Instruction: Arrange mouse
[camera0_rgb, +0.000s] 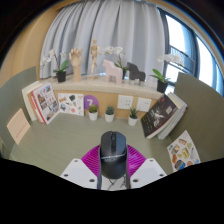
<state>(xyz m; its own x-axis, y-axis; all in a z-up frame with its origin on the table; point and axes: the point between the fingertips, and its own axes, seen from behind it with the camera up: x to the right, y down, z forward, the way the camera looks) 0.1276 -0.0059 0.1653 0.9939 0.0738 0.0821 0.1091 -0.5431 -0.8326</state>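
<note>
We've got the black mouse (112, 150) sitting between the fingers of the gripper (112, 163), magenta pads (93, 160) tight against both its sides. Looks clamped, not just straddled.

Our guess on risks: the mouse shell is smooth and rounded, so it could slip or twist in the pads if we swing fast. Can't tell if there's a cable trailing.

Room: open green desk (70, 140) ahead of the fingers. Beyond it, three small potted plants (110, 114) in a row, an angled book (160, 115) off to one side, another book (42, 102) propped on the other. A booklet (183, 150) lies near the fingers. Keep well short of the pots.
</note>
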